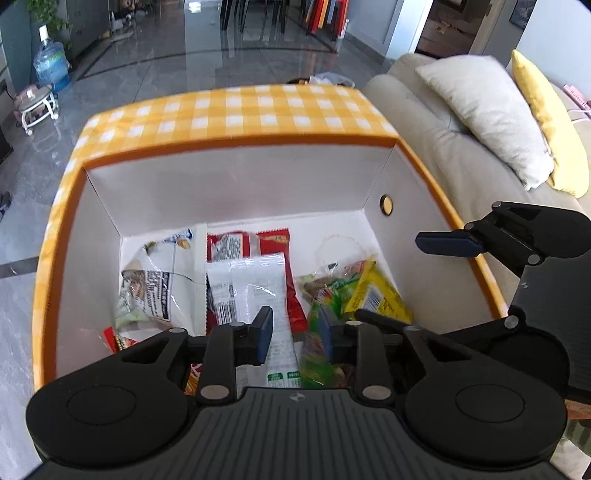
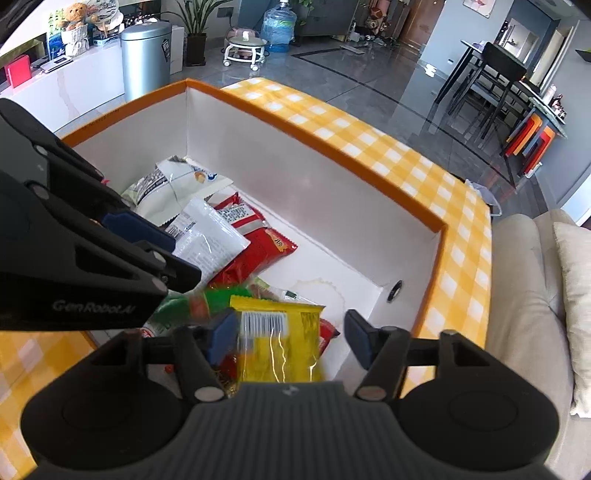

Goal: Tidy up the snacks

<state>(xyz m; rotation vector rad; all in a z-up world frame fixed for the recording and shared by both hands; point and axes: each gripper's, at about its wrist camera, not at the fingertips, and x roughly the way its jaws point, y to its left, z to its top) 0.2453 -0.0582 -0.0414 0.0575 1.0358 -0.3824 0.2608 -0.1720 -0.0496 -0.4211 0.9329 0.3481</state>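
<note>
A yellow-checked storage box (image 1: pixel 236 110) with white inner walls holds several snack packets. In the left wrist view a white packet (image 1: pixel 255 291) lies over a red one (image 1: pixel 273 240), a pale packet (image 1: pixel 155 288) lies to the left, and green (image 1: pixel 317 354) and yellow (image 1: pixel 376 295) packets lie to the right. My left gripper (image 1: pixel 295 338) hangs open and empty over the box. In the right wrist view my right gripper (image 2: pixel 291 338) is open over the box (image 2: pixel 369 147); a blurred yellow packet (image 2: pixel 277 343) lies between and below its fingers, touching neither.
A beige sofa (image 1: pixel 443 147) with a cream cushion (image 1: pixel 480 110) and a yellow cushion (image 1: pixel 546 122) stands to the right of the box. The glossy grey floor carries a water jug (image 2: pixel 279 26), a metal bin (image 2: pixel 146 59) and a small wheeled stool (image 2: pixel 243 50).
</note>
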